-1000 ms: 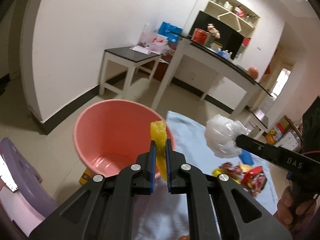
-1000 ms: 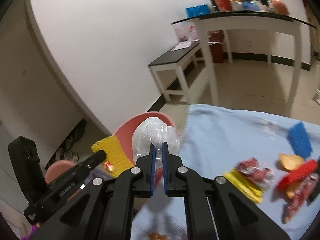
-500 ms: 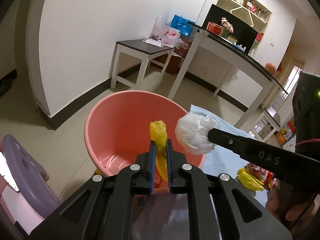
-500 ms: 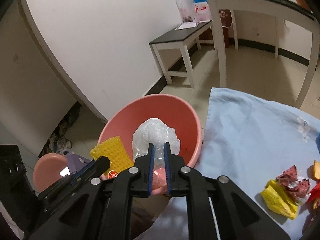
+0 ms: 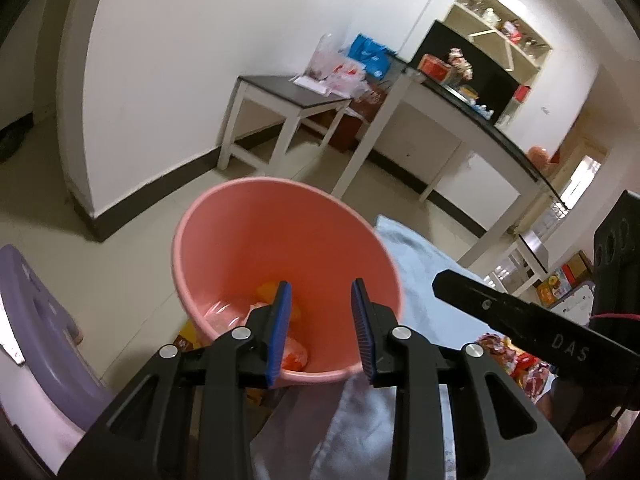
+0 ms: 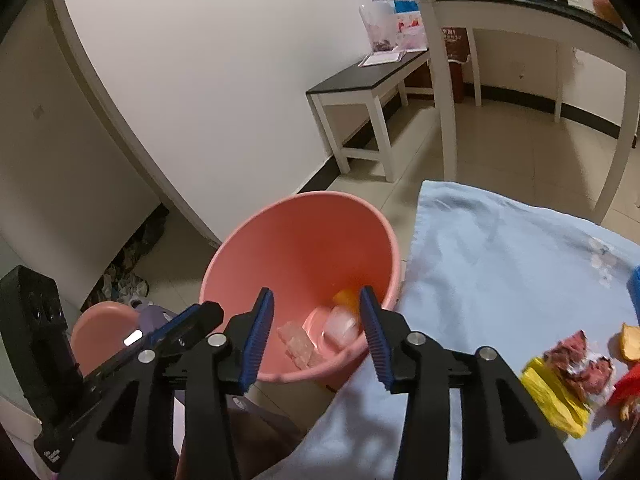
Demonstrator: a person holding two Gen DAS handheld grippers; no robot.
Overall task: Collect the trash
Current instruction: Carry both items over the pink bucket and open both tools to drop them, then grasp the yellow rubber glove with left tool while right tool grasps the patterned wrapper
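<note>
A pink bucket (image 5: 280,236) stands on the floor beside the blue cloth (image 6: 500,264). My left gripper (image 5: 320,292) hangs over the bucket's mouth, its jaws opening with nothing between them. A yellow scrap (image 5: 266,291) lies in the bucket below it. My right gripper (image 6: 316,300) is over the same bucket (image 6: 304,208), jaws also opening and empty. Beneath it lie a crumpled white plastic bag (image 6: 340,328) and the yellow scrap (image 6: 346,297). A yellow wrapper (image 6: 554,400) and red wrappers (image 6: 580,366) lie on the cloth at the right.
A purple plastic stool (image 5: 36,320) stands left of the bucket, with a small pink basin (image 6: 100,328) near it. A white bench (image 5: 288,100) and a long white table (image 5: 460,116) stand by the far wall. Tiled floor surrounds the bucket.
Both grippers have opened and come lower over the bucket. The yellow scrap left the left gripper and the white bag left the right one; both now lie in the bucket.
</note>
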